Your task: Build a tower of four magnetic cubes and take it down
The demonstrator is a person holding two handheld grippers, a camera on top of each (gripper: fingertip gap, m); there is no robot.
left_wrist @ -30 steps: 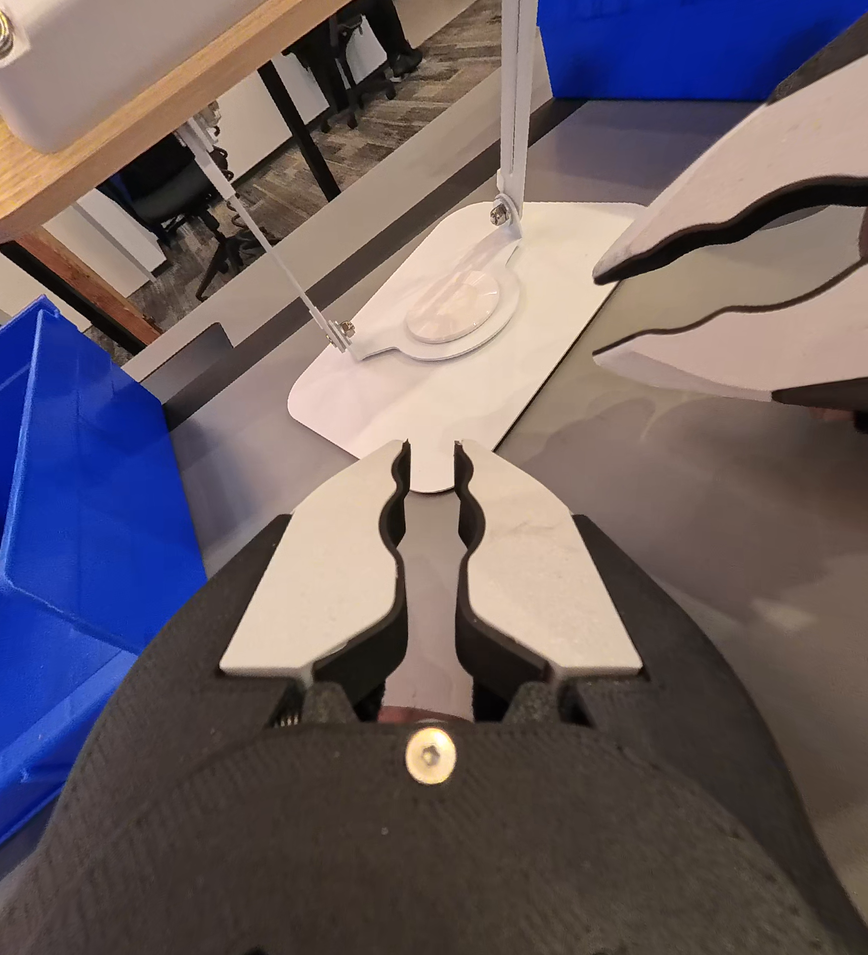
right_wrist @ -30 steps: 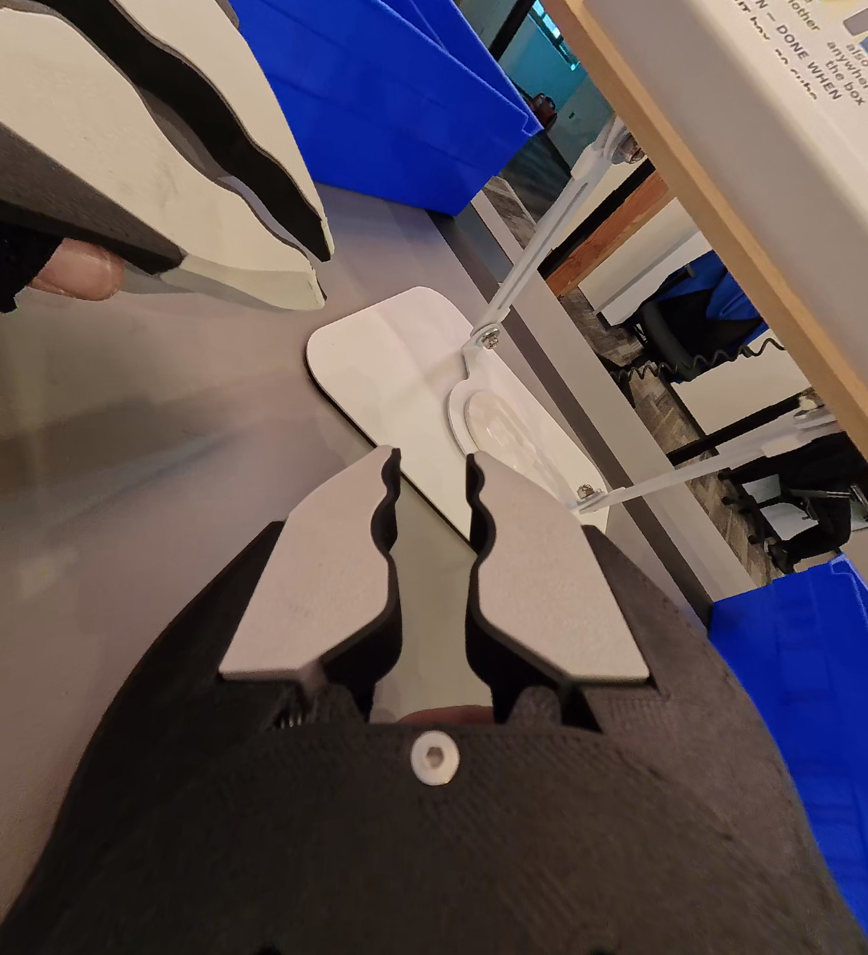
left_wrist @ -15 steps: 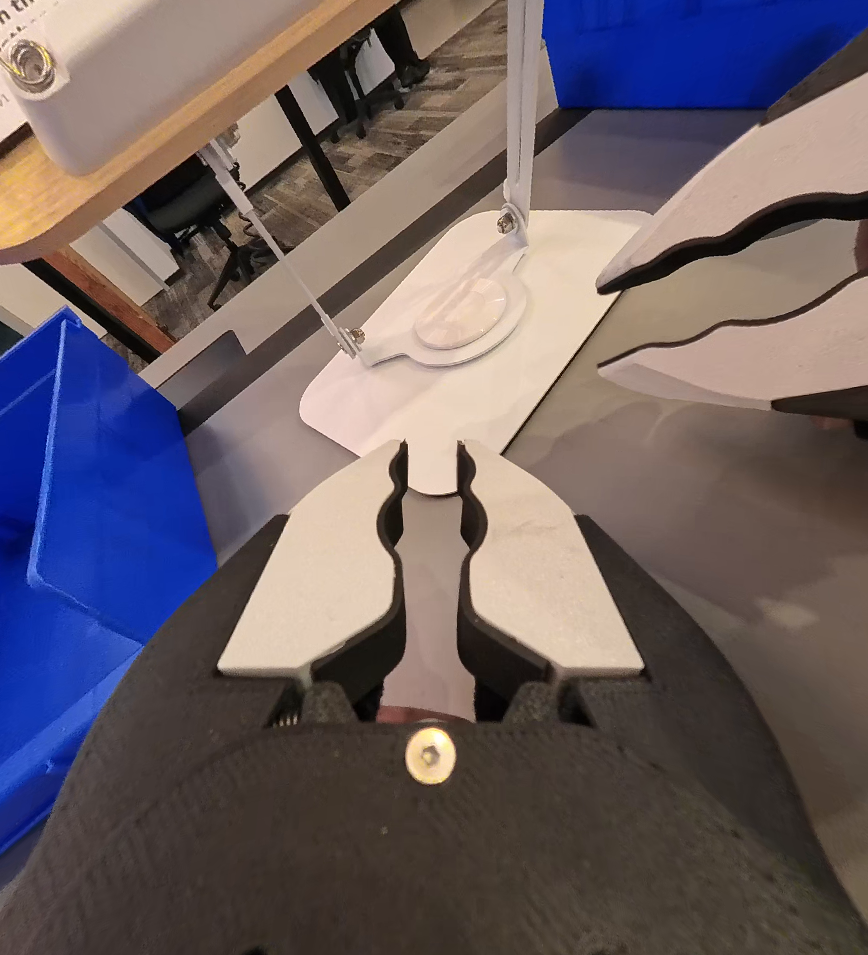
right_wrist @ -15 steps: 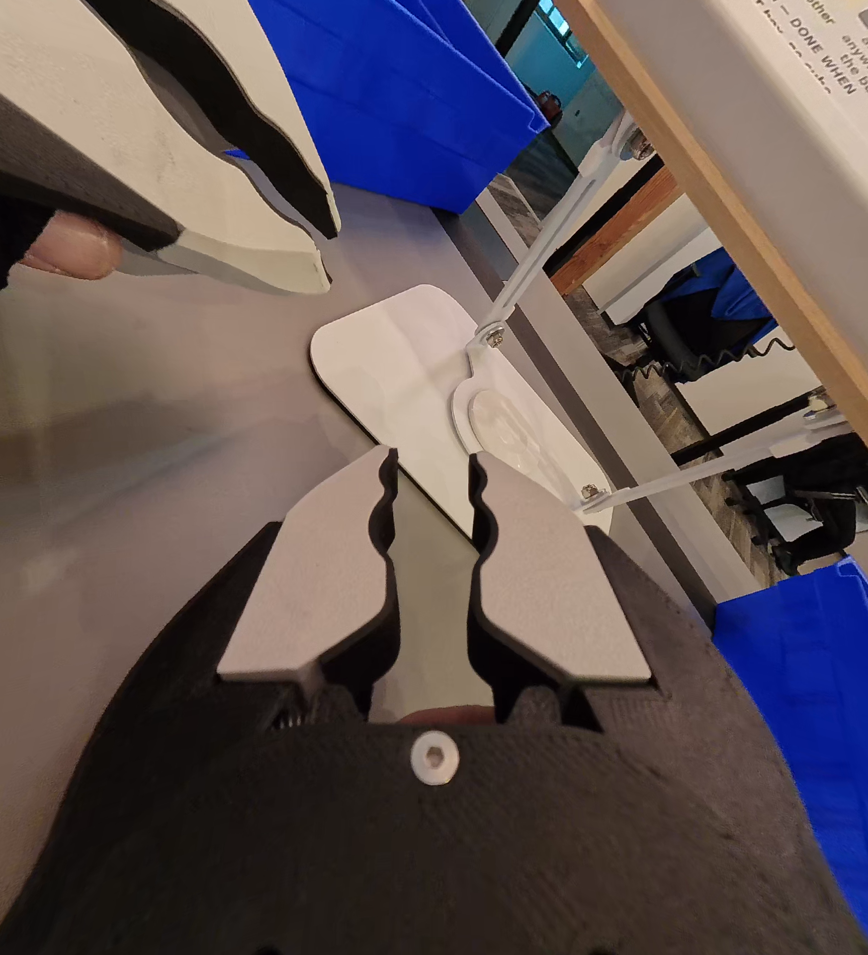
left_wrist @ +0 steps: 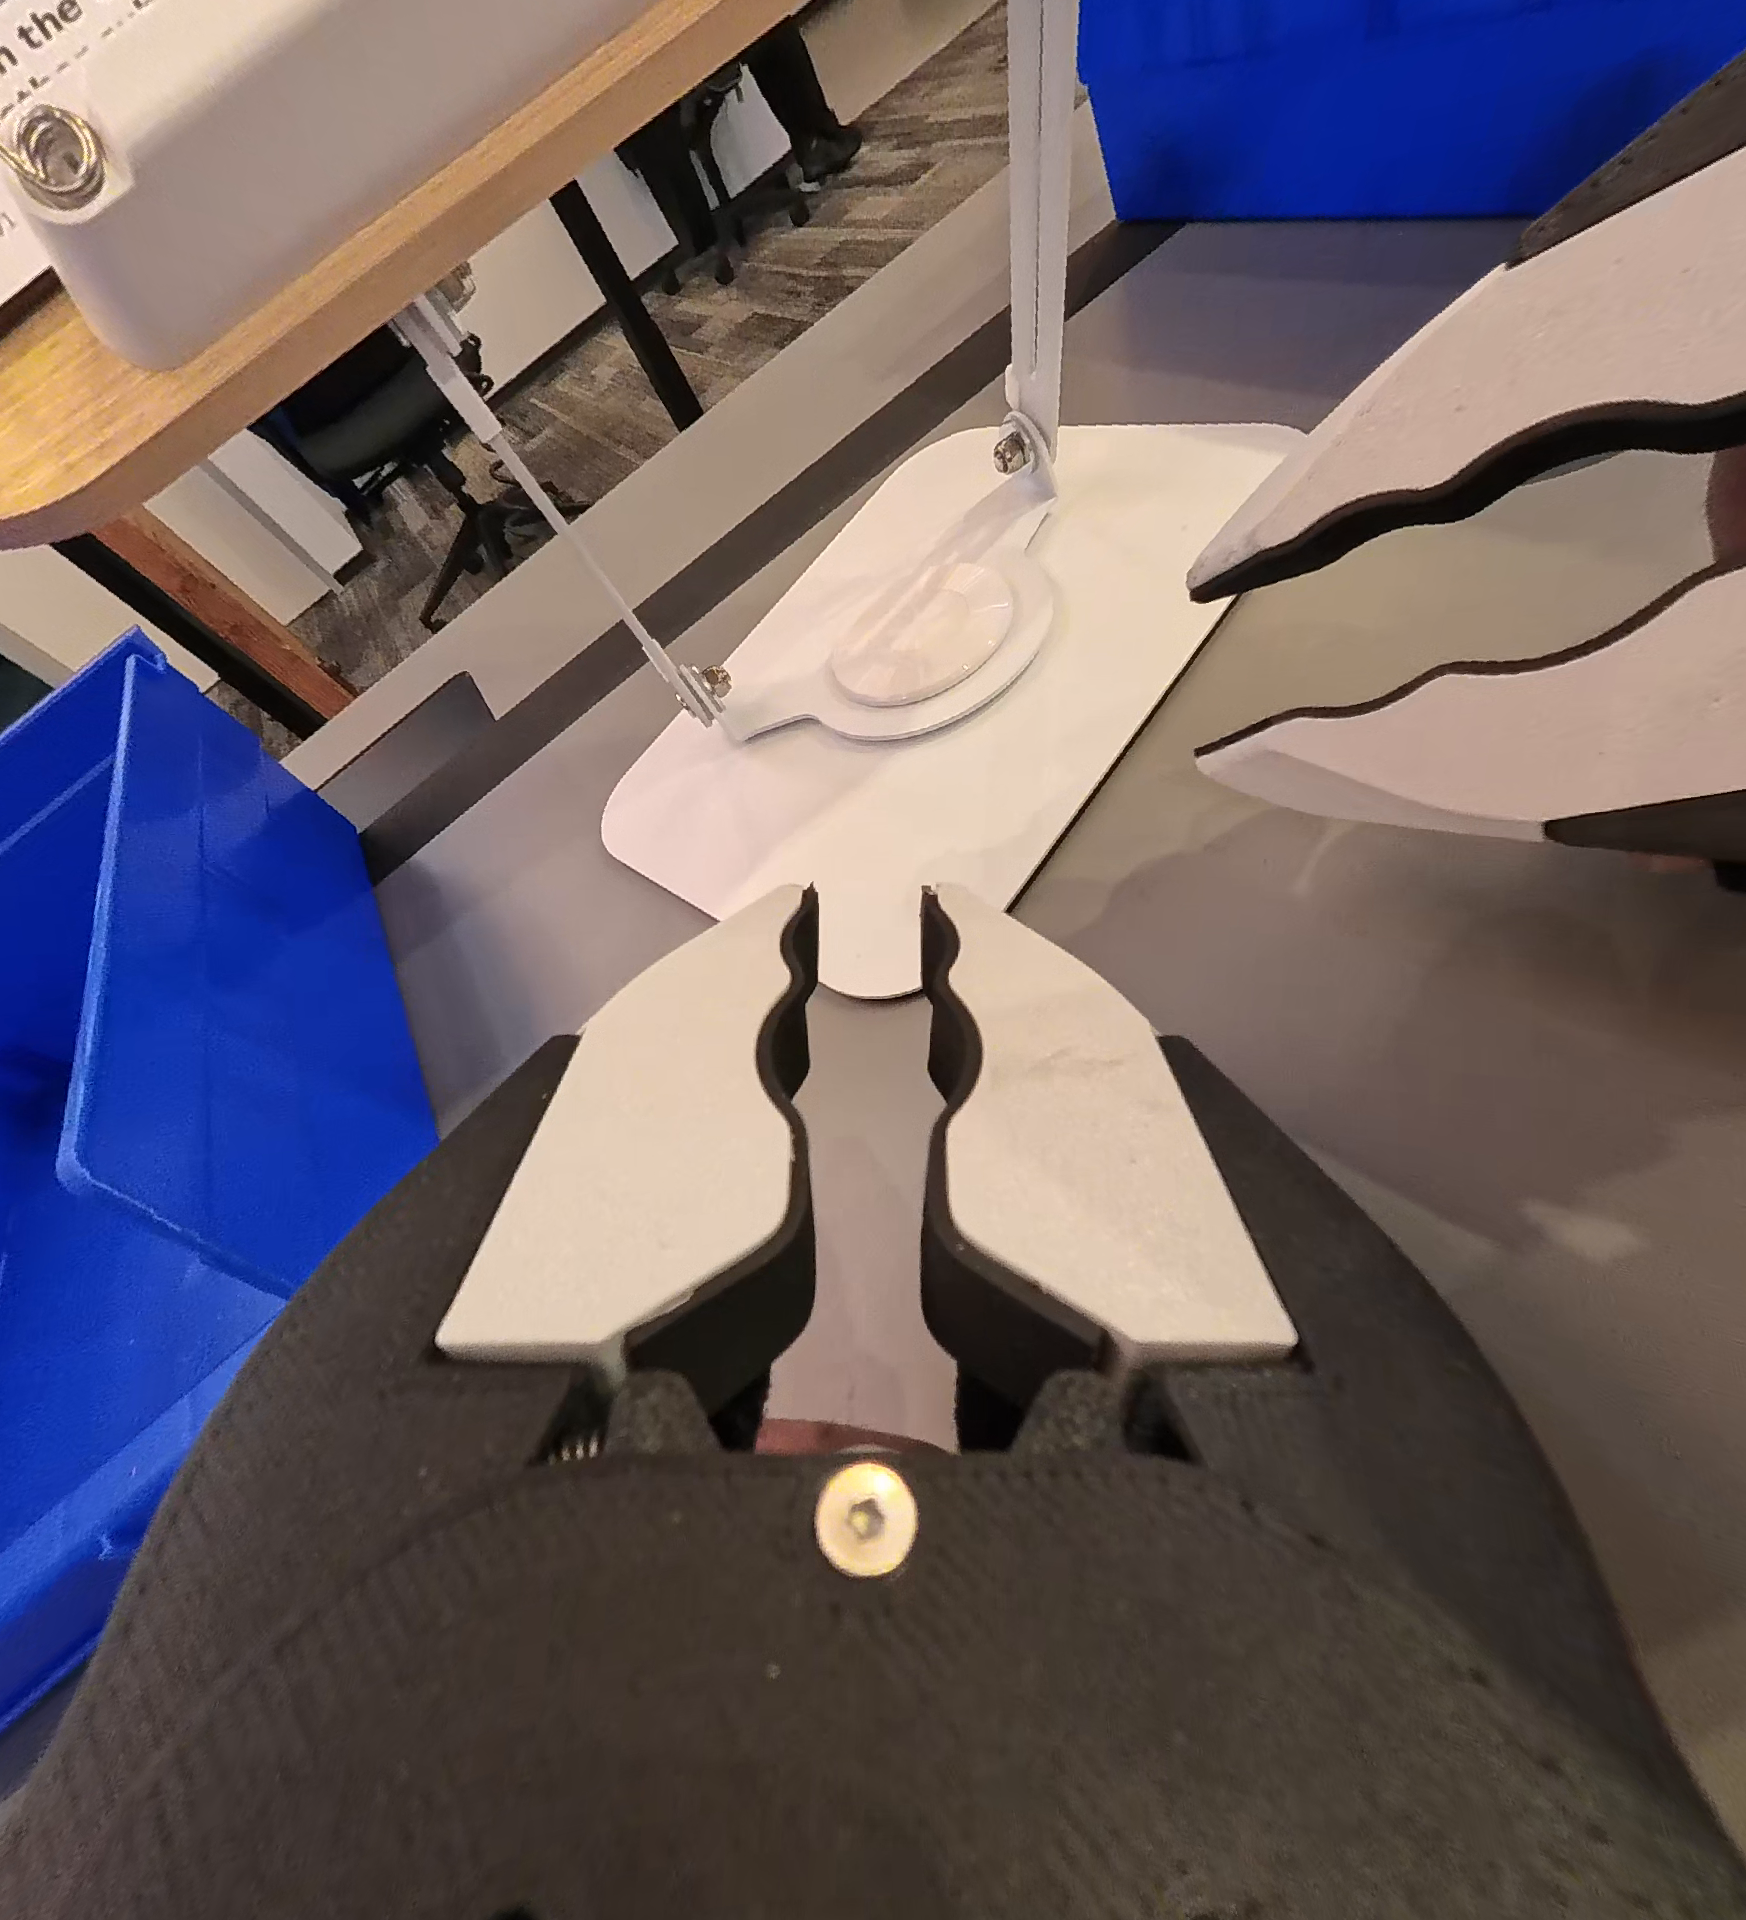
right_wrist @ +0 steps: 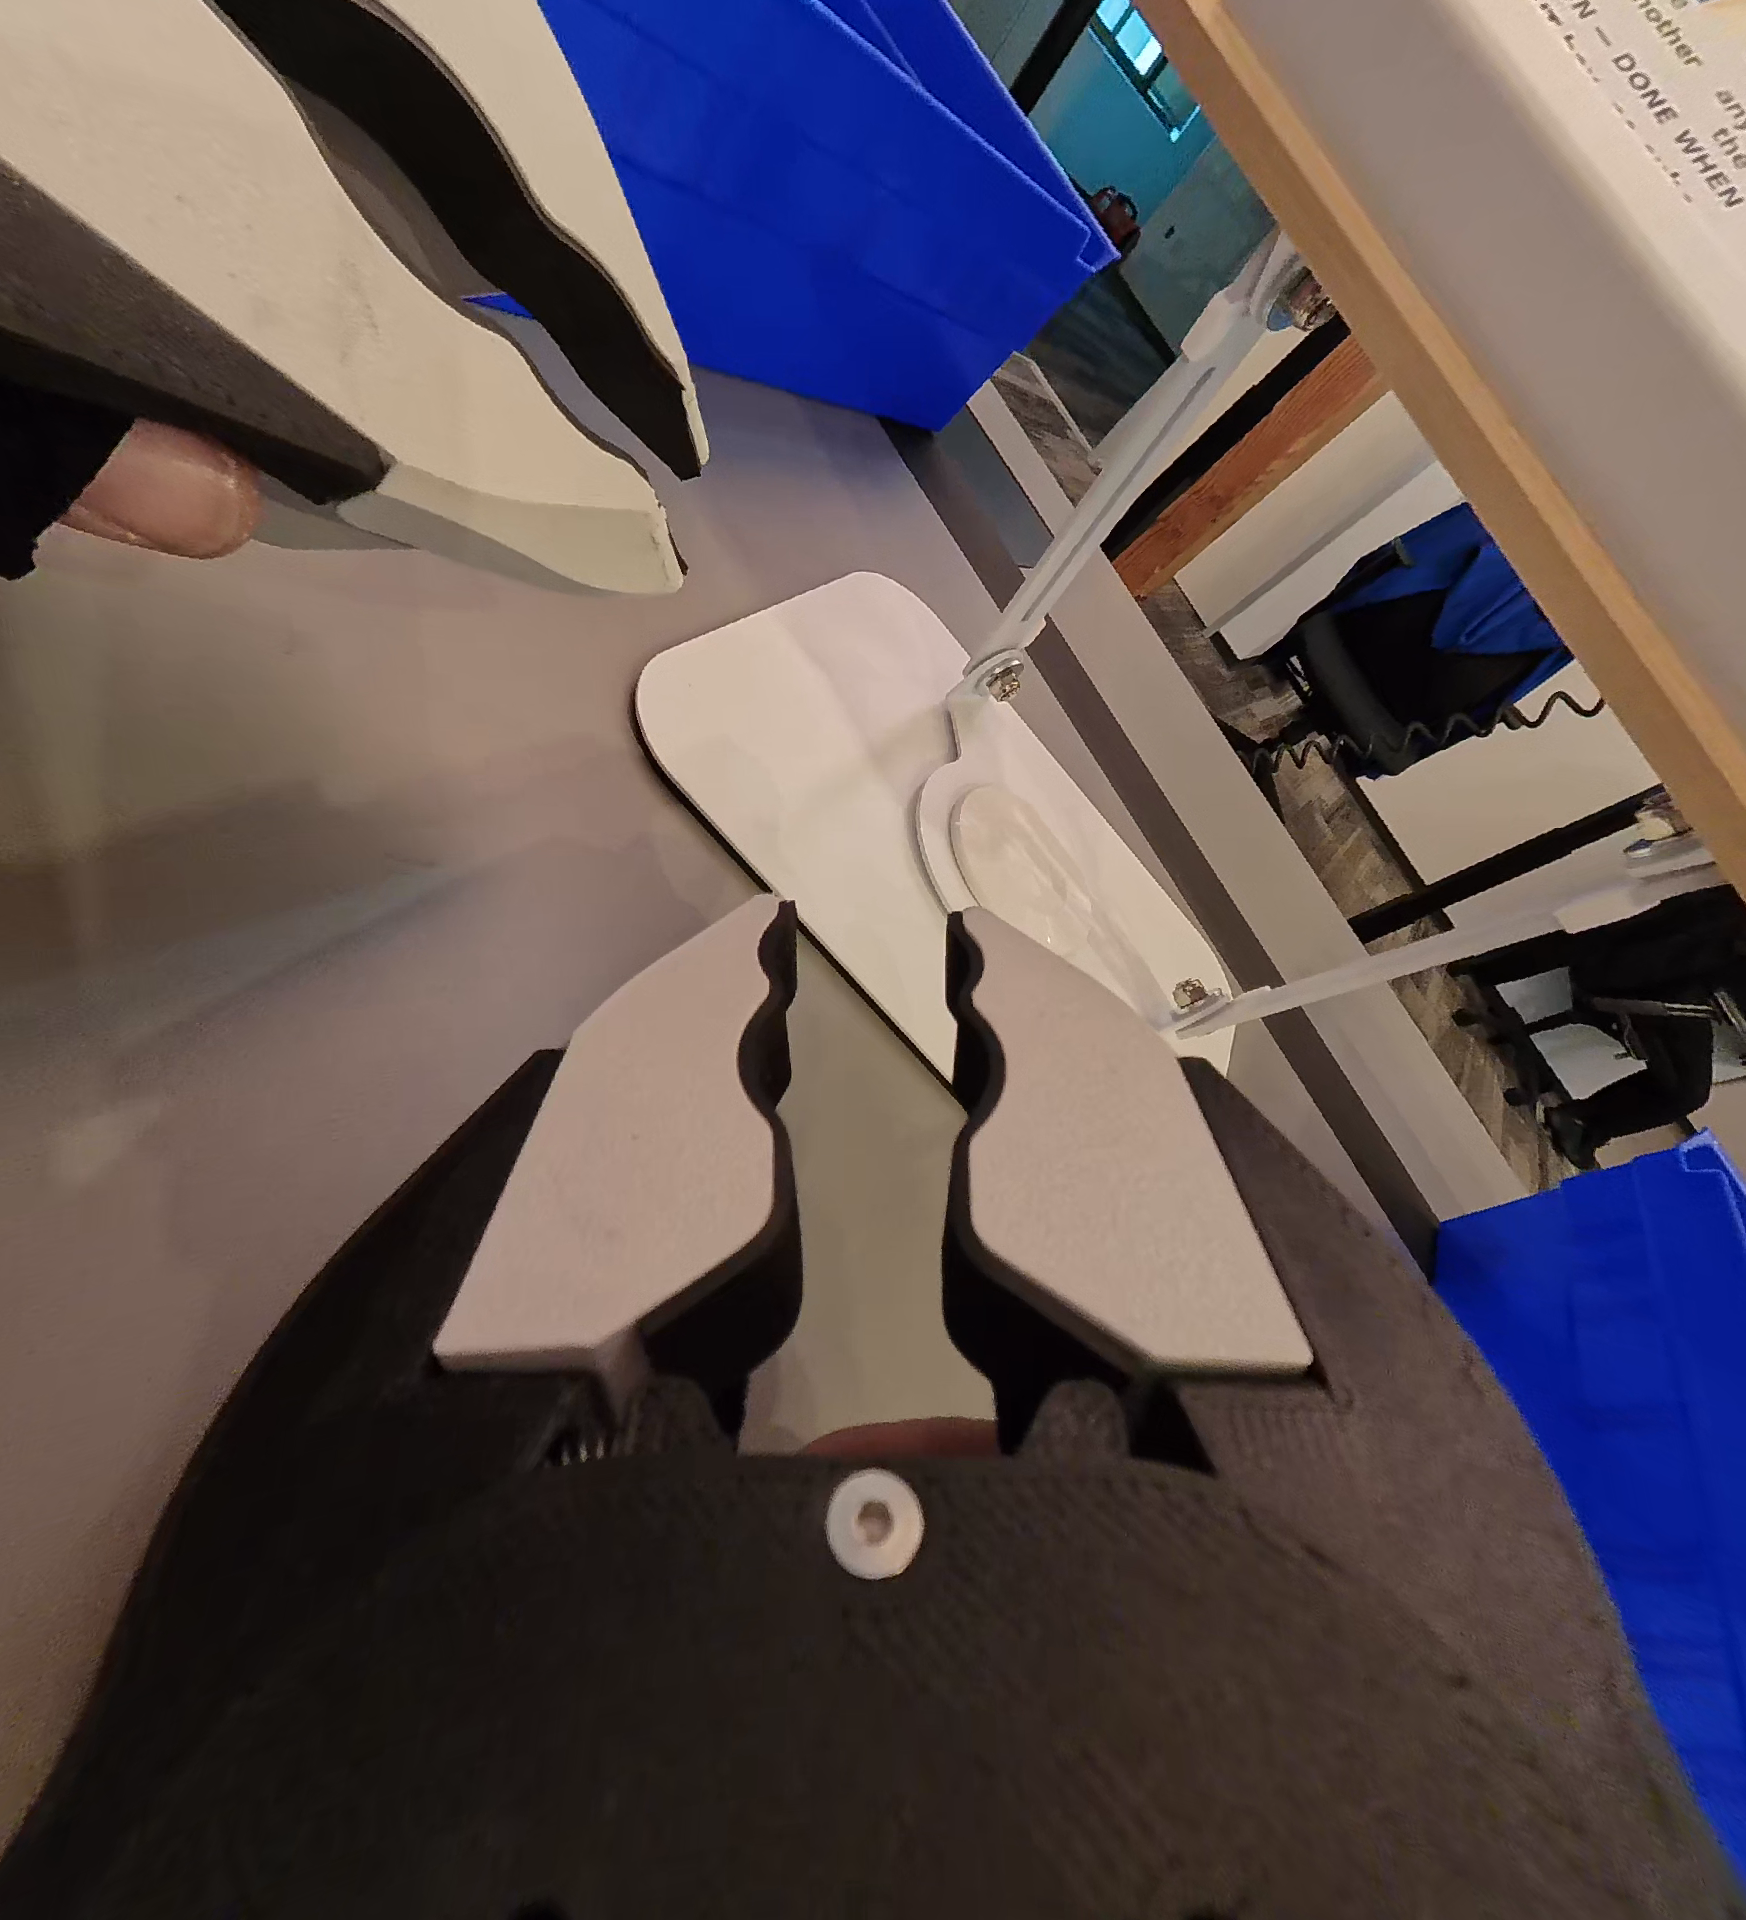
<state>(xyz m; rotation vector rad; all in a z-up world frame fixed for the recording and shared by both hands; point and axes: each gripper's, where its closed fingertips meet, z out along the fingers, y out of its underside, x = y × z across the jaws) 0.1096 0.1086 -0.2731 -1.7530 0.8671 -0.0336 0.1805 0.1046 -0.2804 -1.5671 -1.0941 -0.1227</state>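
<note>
At 9 o'clock in the left wrist view stands a blue bin (left_wrist: pixel 121 1039); the left gripper (left_wrist: pixel 867 896) at 6 o'clock has its fingers released, empty, over the grey table (left_wrist: pixel 1368 1091) before the white stand base (left_wrist: pixel 910 831). At 3 o'clock the right gripper (right_wrist: pixel 869 920) is likewise parted and empty. No magnetic cubes are visible, so the step cannot be judged; next, locate a cube, possibly in a bin.

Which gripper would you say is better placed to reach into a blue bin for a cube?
Probably left: the left gripper, open, sits beside a blue bin with its inside showing. The right gripper sees only the wall of its nearby bin. No cubes visible.
</note>
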